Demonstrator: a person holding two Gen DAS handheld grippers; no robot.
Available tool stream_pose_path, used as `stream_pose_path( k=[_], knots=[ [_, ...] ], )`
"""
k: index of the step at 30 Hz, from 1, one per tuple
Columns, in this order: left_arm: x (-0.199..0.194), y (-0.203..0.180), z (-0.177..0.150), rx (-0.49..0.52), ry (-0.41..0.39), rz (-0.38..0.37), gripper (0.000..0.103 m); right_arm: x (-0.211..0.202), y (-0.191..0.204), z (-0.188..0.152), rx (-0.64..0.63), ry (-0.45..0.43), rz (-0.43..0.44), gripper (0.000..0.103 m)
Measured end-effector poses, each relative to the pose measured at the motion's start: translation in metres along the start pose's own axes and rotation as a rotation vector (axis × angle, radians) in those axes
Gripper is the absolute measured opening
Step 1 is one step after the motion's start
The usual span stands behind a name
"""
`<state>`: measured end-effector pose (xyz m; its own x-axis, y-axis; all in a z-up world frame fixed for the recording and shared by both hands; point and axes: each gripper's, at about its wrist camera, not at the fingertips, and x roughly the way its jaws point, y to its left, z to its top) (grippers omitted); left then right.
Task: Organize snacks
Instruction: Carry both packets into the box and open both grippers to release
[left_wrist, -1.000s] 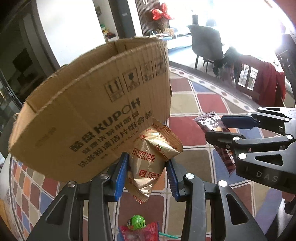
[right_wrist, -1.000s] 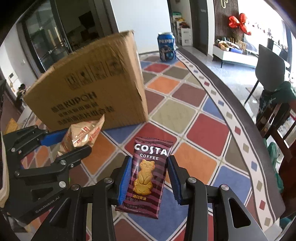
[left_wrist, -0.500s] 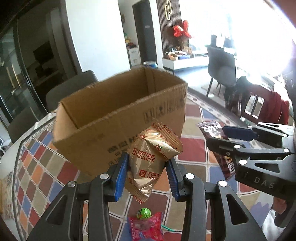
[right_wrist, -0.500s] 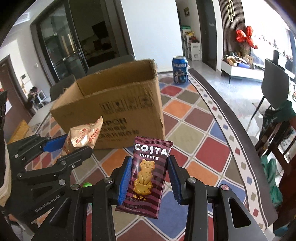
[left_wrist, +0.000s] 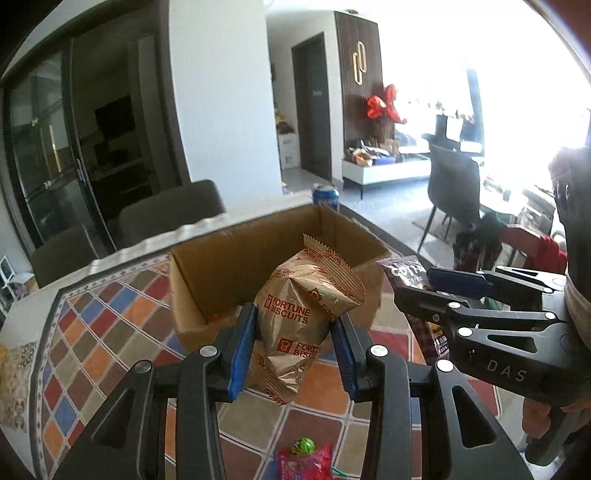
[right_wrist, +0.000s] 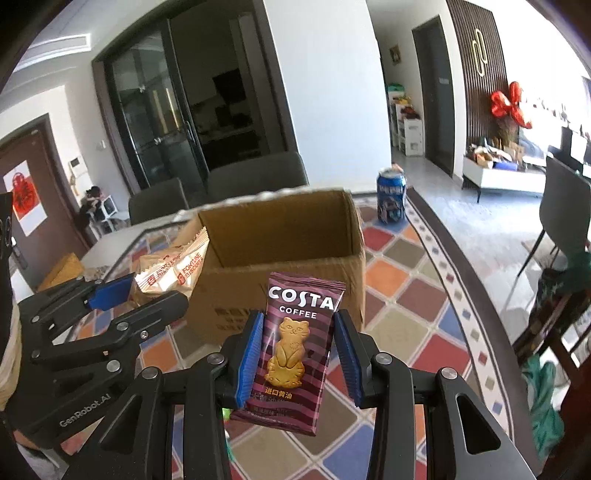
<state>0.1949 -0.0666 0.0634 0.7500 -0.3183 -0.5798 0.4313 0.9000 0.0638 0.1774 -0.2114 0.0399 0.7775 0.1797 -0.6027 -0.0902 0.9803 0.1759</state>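
Now gold biscuit packet (left_wrist: 295, 325) between left tool's (left_wrist: 295, 349) blue pads.

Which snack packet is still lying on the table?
The pink packet with the green candy. The gold Fortune Biscuits packet and the purple Costa packet are held up in grippers.

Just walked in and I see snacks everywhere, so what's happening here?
A person is sorting snacks with two handheld grippers. The left gripper is clamped on a gold Fortune Biscuits packet, the right gripper on a Costa Coffee biscuit packet. Both are held up in front of the open cardboard box; neither is inside yet.
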Motion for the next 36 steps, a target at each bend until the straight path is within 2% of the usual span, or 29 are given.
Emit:
stream_pose_path(
  k=[8, 22, 29, 36],
  knots=[
    [-0.008, 0.018, 0.013, -0.037, -0.043, 0.034, 0.04, 0.004, 0.012, 0.025, -0.041, -0.04, 0.023, 0.04],
    [0.008, 0.052, 0.037, -0.096, -0.05, 0.071, 0.04, 0.025, 0.028, 0.062, -0.105, -0.067, 0.028, 0.04],
    [0.031, 0.068, 0.046, -0.127, -0.023, 0.063, 0.04, 0.042, 0.03, 0.081, -0.122, -0.06, 0.028, 0.04],
    [0.064, 0.082, 0.048, -0.16, 0.038, 0.067, 0.04, 0.071, 0.028, 0.094, -0.134, -0.008, 0.028, 0.04]
  ],
)
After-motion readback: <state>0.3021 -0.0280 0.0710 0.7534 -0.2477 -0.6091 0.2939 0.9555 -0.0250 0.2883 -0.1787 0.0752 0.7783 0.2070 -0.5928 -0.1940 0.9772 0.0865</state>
